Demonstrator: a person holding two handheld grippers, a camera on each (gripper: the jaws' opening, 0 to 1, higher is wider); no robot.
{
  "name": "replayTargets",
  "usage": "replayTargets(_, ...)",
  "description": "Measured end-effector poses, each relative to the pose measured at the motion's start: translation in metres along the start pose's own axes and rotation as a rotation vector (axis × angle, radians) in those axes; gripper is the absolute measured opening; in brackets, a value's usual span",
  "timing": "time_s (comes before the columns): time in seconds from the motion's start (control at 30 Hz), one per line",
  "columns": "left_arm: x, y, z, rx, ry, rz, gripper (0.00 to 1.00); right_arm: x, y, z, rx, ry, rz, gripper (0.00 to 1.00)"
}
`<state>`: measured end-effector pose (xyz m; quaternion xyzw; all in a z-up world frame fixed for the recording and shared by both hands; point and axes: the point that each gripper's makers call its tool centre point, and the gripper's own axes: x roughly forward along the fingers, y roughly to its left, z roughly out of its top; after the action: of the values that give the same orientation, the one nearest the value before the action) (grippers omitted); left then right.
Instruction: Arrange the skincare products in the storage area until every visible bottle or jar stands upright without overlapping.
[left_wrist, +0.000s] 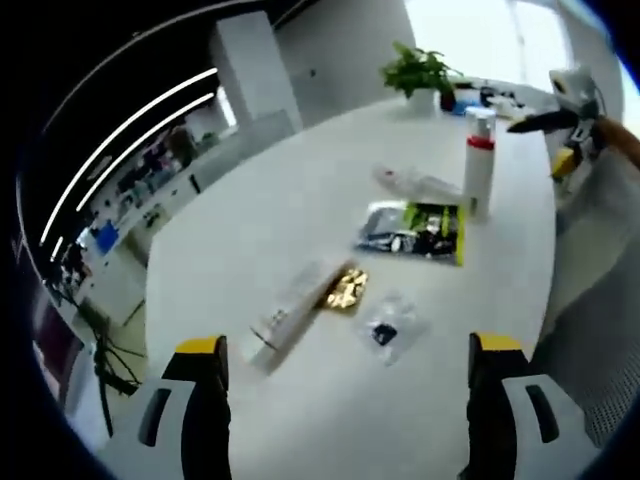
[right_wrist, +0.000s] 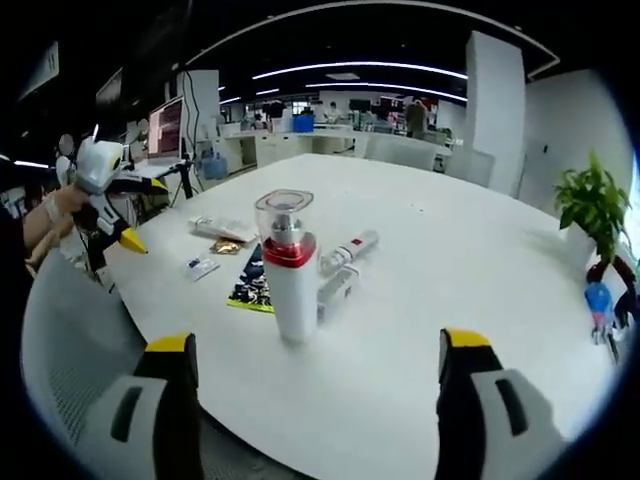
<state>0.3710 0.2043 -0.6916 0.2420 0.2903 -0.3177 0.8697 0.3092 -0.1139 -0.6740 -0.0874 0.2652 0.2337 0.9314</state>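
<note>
Bottle (right_wrist: 288, 270) is standing upright dead ahead of the right gripper (right_wrist: 315, 375), jaws gaping wide, holding nothing.

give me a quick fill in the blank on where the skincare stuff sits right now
The bottle with the red band stands ____ on the table.
The tube beside it lies ____.
The green plant stands in a ____ pot.
Both grippers have their fingers ____.

Missing words: upright; flat; white; open

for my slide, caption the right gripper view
Open right gripper faces an upright pump bottle on the white table.
</note>
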Motion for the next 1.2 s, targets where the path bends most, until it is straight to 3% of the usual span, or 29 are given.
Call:
replayTargets(0.37,0.022,0.021,0.004,0.071,0.056,-0.071,0.97,0.0,0.001,-0.004,0.027,0.012,0.003,1.0)
replayTargets(0.5,0.034,0.019,0.004,0.036,0.07,-0.152,0.97,-0.002,0.003,-0.001,0.055,0.003,0.016,1.0)
replayTargets(0.63,0.047,0.028,-0.001,0.074,0.11,-0.172,0.97,-0.001,0.0,-0.001,0.055,-0.004,0.007,1.0)
replayTargets(0.83,0.064,0.035,-0.002,0.021,0.134,-0.232,0.97,-0.001,0.0,0.0,0.074,-0.006,0.021,1.0)
replayTargets(1.0,0.071,0.033,-0.002,0.085,0.174,-0.249,0.97,0.001,0.0,-0.001,0.077,-0.001,0.019,1.0)
replayTargets(1.2,0.082,0.039,-0.01,0.081,0.232,-0.301,0.86,0.002,-0.001,-0.003,0.09,0.009,0.021,1.0)
